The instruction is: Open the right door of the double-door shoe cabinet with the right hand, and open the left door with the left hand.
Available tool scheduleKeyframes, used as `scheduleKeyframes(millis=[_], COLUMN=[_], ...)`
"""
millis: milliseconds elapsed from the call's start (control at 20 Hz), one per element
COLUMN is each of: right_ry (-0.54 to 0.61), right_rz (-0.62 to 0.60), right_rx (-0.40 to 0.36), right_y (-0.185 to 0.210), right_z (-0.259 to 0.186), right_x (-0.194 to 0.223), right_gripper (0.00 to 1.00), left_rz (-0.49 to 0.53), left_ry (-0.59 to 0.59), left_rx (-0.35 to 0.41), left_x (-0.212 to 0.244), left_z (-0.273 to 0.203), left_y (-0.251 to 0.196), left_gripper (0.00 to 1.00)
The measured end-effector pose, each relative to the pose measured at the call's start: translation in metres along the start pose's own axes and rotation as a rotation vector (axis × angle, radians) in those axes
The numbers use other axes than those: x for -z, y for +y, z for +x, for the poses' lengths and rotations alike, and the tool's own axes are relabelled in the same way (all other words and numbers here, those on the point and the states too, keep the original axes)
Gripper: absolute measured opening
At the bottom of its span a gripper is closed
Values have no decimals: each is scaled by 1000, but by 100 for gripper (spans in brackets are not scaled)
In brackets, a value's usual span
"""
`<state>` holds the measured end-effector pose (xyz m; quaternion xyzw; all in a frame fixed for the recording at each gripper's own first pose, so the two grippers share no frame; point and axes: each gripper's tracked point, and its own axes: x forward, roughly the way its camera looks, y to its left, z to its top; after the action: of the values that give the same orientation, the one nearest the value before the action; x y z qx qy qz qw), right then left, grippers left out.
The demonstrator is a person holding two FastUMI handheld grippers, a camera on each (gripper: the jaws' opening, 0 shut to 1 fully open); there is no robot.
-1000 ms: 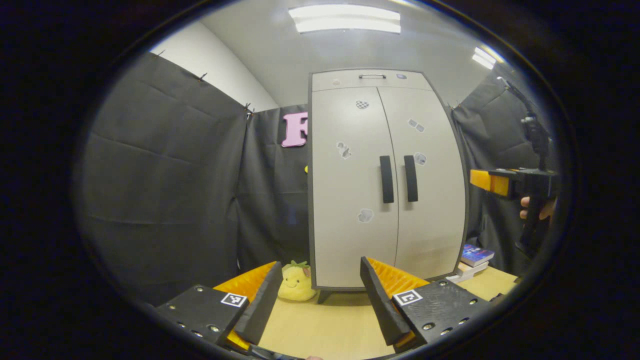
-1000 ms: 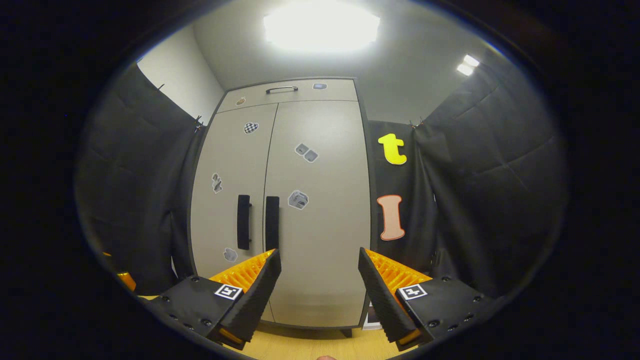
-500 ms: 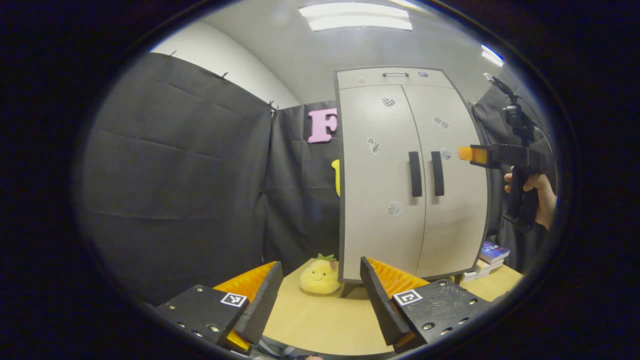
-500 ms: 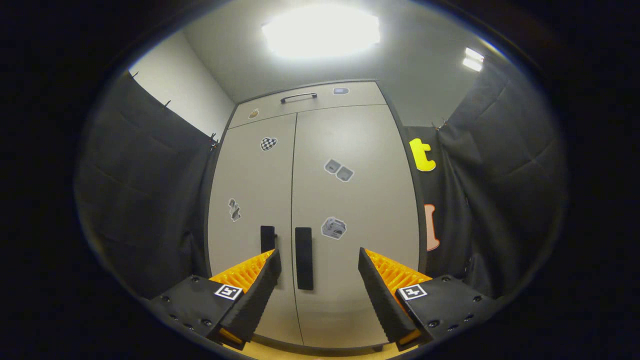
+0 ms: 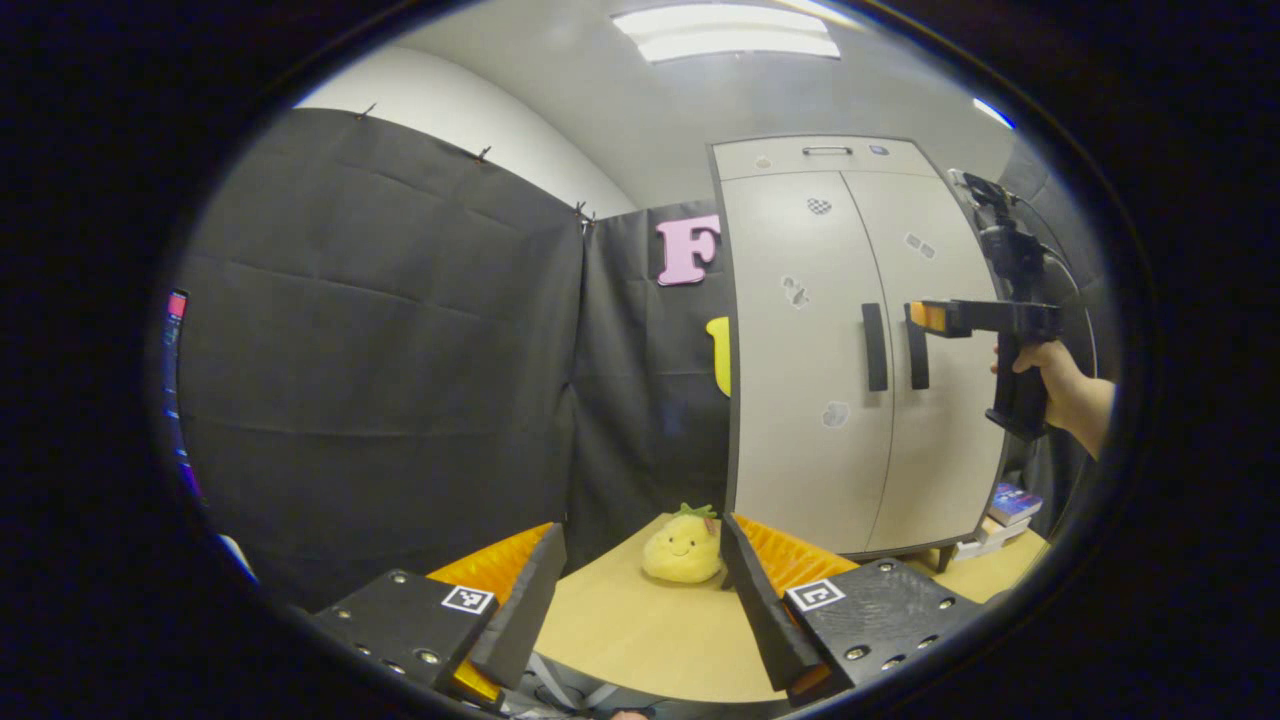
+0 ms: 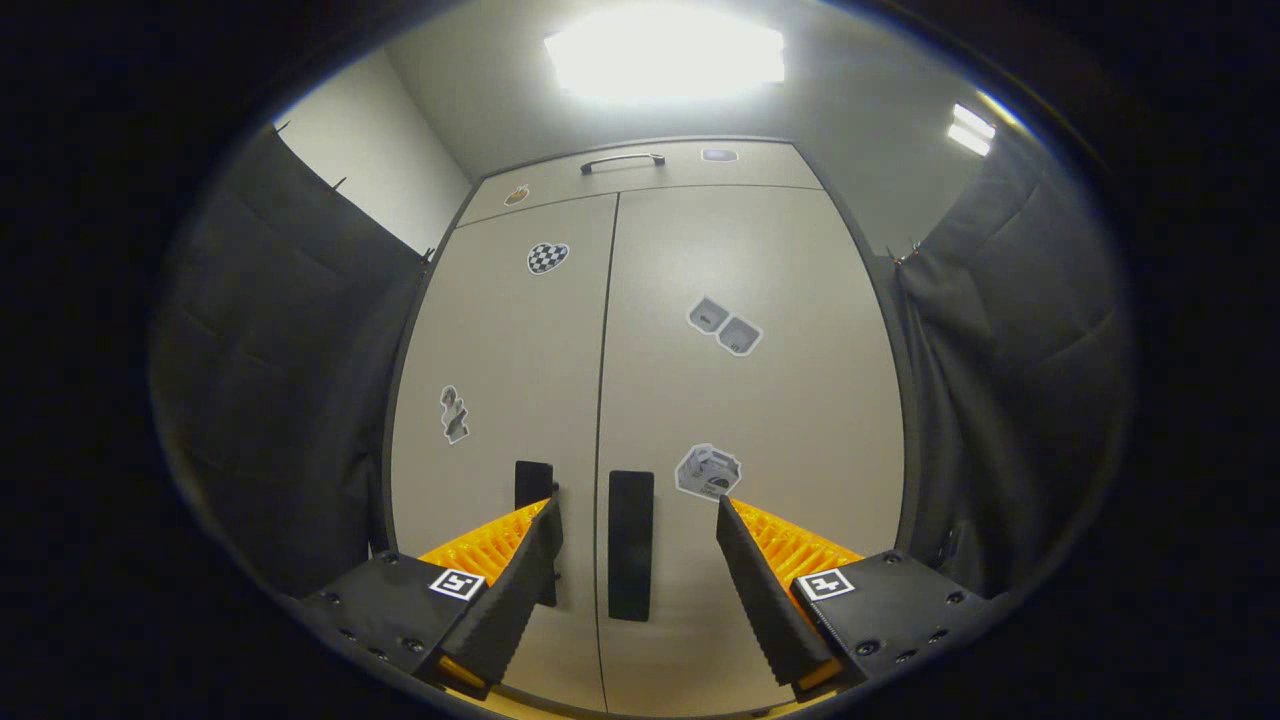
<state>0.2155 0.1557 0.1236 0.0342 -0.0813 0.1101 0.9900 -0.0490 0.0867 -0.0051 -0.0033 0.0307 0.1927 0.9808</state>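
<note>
Right gripper [image 6: 640,560] spread wide around right door handle [image 6: 631,545]

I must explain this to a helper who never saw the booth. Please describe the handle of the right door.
Find the tall pale cabinet with two doors. Two dark upright handles flank the middle seam; the right door's handle is right of the seam, between the open right gripper's fingers.

So I count one shoe cabinet [image 6: 650,400] with two doors, two dark handles and one top drawer, six stickers on its front (some tiny), one yellow plush toy [image 5: 682,547], and two books [image 5: 1010,502] far right.
</note>
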Motion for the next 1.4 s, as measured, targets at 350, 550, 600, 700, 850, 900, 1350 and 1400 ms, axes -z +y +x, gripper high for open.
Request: scheduleKeyframes(millis=[350,550,600,700,850,900,1350,1400], right_ry=[118,184,196,230,281,286,381,384], right_rz=[26,36,39,50,58,73,102,106], right_rx=[5,2,10,3,17,14,-14,-22], right_y=[7,8,8,11,8,8,9,10], right_z=[34,45,47,49,54,54,53,51], right_x=[36,53,56,63,75,75,80,79], right_gripper=[97,94,89,73,68,54,10,10], left_rz=[-1,4,2,-3,1,1,-9,-7], left_ry=[15,20,22,17,5,4,-10,-18], left_rx=[-28,-40,-42,-49,-61,-64,-57,-52], left_x=[5,7,7,6,3,2,-4,-7], left_z=[-2,-4,-4,-6,-6,-6,-5,-6], left_y=[11,19,21,23,30,31,33,31], left_gripper=[90,90,90,91,90,90,90,91])
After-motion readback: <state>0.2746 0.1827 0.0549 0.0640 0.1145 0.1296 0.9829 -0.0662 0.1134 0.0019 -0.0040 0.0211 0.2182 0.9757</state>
